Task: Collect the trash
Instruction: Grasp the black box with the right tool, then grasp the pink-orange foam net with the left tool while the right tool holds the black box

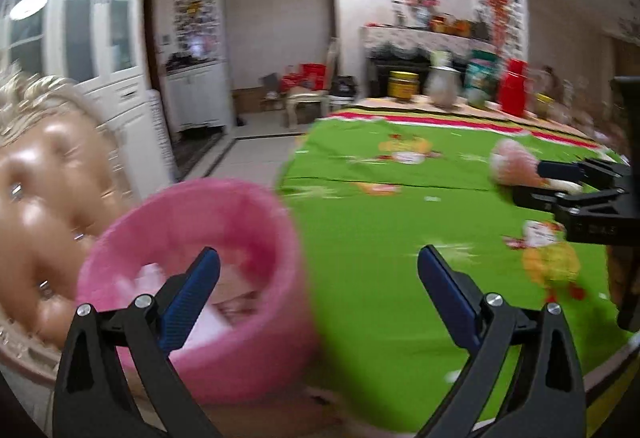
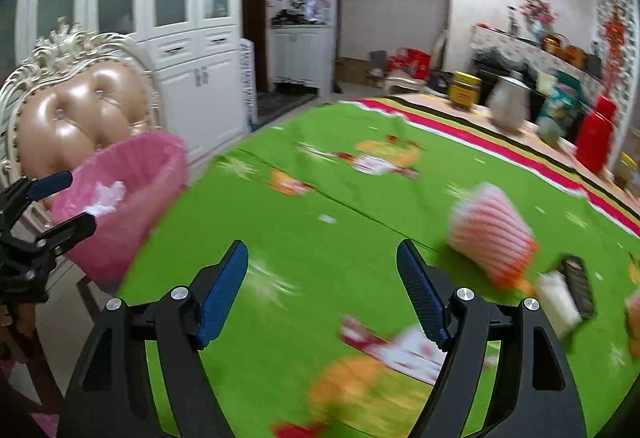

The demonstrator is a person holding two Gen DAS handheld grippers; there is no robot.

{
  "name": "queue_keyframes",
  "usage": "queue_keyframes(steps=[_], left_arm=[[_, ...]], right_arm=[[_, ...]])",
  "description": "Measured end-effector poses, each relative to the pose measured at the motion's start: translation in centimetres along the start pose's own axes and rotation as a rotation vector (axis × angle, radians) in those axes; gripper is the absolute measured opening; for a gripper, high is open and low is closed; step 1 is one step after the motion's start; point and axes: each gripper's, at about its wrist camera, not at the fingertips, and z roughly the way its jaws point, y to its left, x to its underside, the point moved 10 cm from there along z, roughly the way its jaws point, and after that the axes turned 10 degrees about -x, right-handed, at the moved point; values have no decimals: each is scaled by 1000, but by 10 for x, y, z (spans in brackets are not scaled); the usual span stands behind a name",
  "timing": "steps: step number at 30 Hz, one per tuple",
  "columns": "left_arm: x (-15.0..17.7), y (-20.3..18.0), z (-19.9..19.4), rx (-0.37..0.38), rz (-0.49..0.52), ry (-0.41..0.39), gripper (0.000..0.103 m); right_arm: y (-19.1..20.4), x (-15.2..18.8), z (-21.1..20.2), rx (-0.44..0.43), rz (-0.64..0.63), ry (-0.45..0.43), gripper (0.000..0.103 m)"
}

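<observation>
A pink-lined trash bin (image 1: 192, 278) stands off the table's left edge, with white crumpled paper (image 2: 106, 197) inside. My left gripper (image 1: 318, 258) is open and empty, hanging over the bin's right rim and the green tablecloth (image 1: 380, 222). My right gripper (image 2: 322, 250) is also open, with nothing between its fingers, above the cloth. A pink-and-white striped paper cup (image 2: 492, 230) lies on its side to the right of it. A white and black scrap (image 2: 564, 290) lies just beyond the cup. The left gripper (image 2: 76, 199) shows beside the bin (image 2: 120, 197). The right gripper (image 1: 532, 183) shows near the cup (image 1: 512, 161).
A tan padded chair (image 2: 80, 109) with a carved cream frame stands behind the bin. At the table's far end are a yellow jar (image 2: 464, 89), a silver kettle (image 2: 508, 105), a green bag (image 2: 560, 105) and a red flask (image 2: 596, 137). White cabinets (image 2: 180, 17) line the left wall.
</observation>
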Motion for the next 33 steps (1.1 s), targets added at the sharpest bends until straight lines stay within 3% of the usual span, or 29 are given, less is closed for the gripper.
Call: queue_keyframes(steps=[8, 11, 17, 23, 32, 33], left_arm=[[-18, -142, -1, 224, 104, 19, 97], [-28, -188, 5, 262, 135, 10, 97], [-48, -255, 35, 267, 138, 19, 97], [-56, -267, 62, 229, 85, 56, 97], [-54, -253, 84, 206, 85, 85, 98], [-55, -253, 88, 207, 78, 93, 98]], right_arm=[[-99, 45, -49, 142, 112, 16, 74], [-135, 61, -66, 181, 168, 13, 74], [-200, 75, -84, 248, 278, -1, 74], [-253, 66, -66, 286, 359, 3, 63], [-277, 63, -7, 289, 350, 122, 51], [-280, 66, -3, 284, 368, 137, 45]])
